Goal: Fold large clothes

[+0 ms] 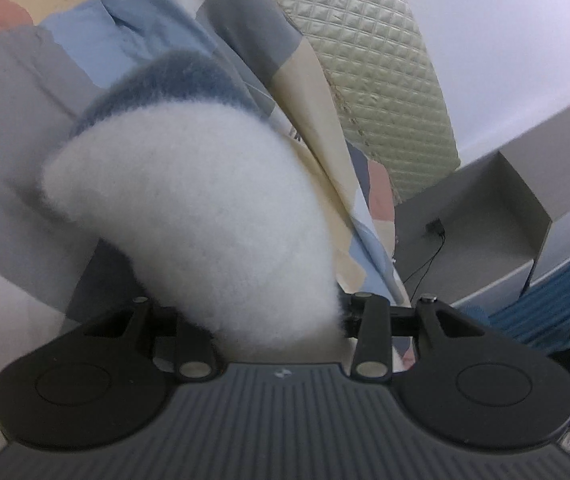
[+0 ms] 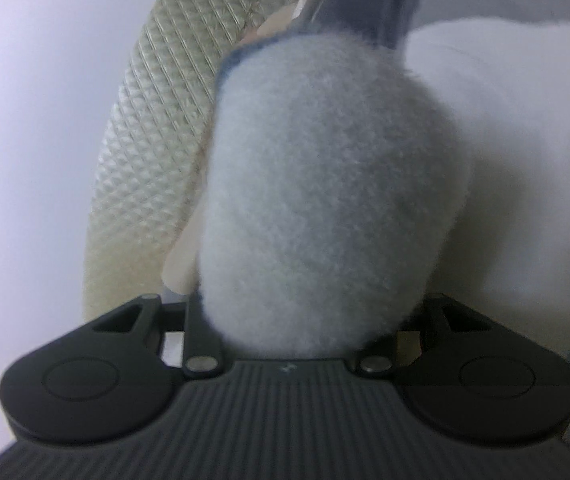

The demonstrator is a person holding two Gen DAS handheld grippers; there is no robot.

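Over a patchwork bedspread (image 1: 25, 80), both tongs (image 1: 269, 320) (image 2: 297, 320) clamp the fluffy white garment (image 1: 205, 208) bunched between them.

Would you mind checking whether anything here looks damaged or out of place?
Only the quilted headboard: a scuffed, cracked patch runs along its edge beside the patchwork bedding. The fluffy white garment looks intact.

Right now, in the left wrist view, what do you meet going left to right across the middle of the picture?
Patchwork bedding → fluffy white garment gripped by the left gripper → quilted headboard → grey box → blue fabric.
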